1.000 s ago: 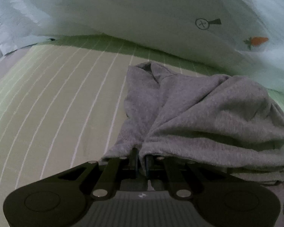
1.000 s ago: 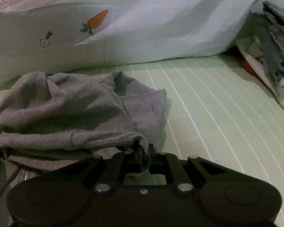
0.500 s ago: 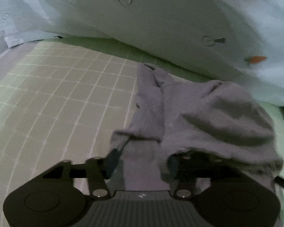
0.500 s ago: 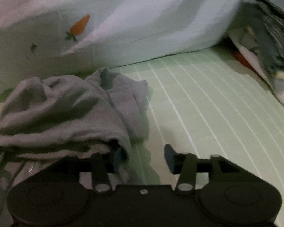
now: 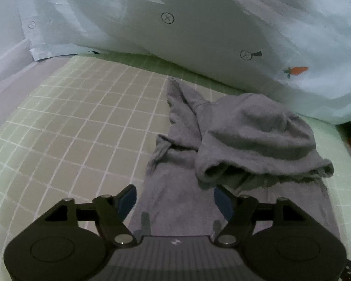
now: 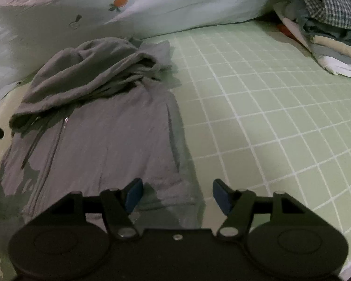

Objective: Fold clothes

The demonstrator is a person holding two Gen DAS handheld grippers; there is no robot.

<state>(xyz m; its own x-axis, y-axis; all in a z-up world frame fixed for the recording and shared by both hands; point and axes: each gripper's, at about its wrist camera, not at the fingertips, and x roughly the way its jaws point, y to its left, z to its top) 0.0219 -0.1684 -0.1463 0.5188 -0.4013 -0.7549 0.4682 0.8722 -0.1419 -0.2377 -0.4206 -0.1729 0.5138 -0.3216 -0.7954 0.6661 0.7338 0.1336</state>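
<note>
A grey zip hoodie [image 5: 222,145] lies on the green checked bed sheet [image 5: 86,126], its far part folded back over its body in a rumpled roll. In the right wrist view the hoodie [image 6: 105,140] shows its zipper and flat body, with the roll at the far end. My left gripper [image 5: 175,199] is open and empty above the hoodie's near left part. My right gripper [image 6: 177,194] is open and empty over the hoodie's near right edge.
A pale blue duvet with carrot prints [image 5: 222,23] lies bunched along the far side, right behind the hoodie. A stack of folded clothes [image 6: 327,30] sits at the far right of the sheet [image 6: 269,107]. The bed's left edge [image 5: 2,89] shows.
Both grippers were shut on the hoodie's folded edge; they opened, let it drop onto the hoodie's body, and pulled back and up toward me.
</note>
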